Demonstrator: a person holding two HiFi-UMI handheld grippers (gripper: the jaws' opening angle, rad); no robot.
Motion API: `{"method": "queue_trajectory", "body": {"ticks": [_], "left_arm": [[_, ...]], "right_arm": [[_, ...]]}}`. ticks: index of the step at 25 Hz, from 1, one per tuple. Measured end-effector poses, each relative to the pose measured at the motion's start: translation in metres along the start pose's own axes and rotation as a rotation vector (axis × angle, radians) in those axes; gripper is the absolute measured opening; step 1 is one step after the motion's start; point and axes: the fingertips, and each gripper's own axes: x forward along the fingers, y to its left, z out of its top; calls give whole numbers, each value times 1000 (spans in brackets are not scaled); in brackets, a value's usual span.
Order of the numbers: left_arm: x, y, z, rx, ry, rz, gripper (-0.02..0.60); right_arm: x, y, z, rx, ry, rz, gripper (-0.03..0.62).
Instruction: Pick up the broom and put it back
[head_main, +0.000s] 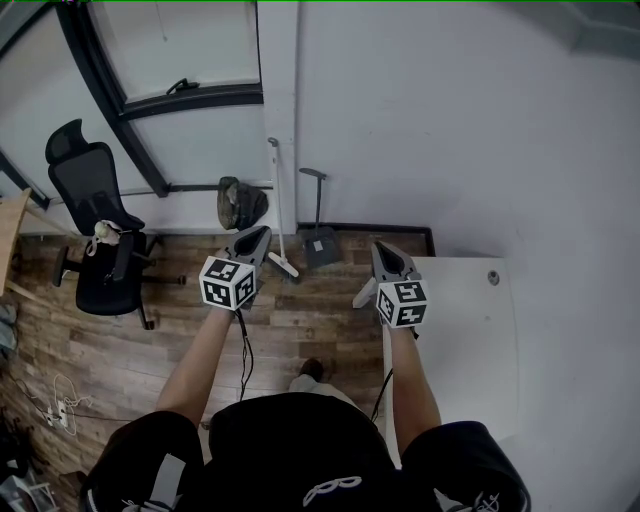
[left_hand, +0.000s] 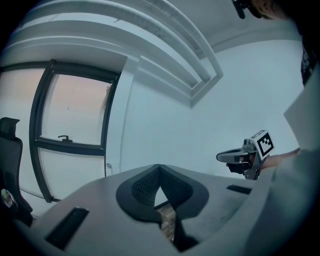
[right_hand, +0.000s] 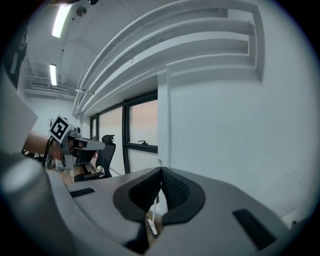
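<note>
The broom (head_main: 279, 205) leans upright against the white wall by the pillar, a thin white handle with its white head (head_main: 285, 267) on the wooden floor. My left gripper (head_main: 262, 232) is held out in front of me, just left of the broom head and shut on nothing. To the right, my right gripper (head_main: 380, 246) is also shut and empty. In the right gripper view, the broom's lower handle and head (right_hand: 151, 223) show through the gap below the closed jaws (right_hand: 161, 170). The left gripper view has its jaws (left_hand: 159, 167) closed with only floor beyond.
A dark dustpan (head_main: 319, 243) with an upright handle stands just right of the broom. A dark bag (head_main: 241, 203) lies at the wall to the left, and a black office chair (head_main: 95, 225) further left. A white table (head_main: 470, 340) is at my right. Cables (head_main: 60, 405) lie on the floor.
</note>
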Motion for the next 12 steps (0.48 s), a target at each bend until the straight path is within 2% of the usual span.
{"method": "queue_trajectory", "body": {"ticks": [12], "left_arm": [[13, -19, -5, 0, 12, 3, 17]], "right_arm": [[-6, -21, 0, 22, -30, -5, 25]]}}
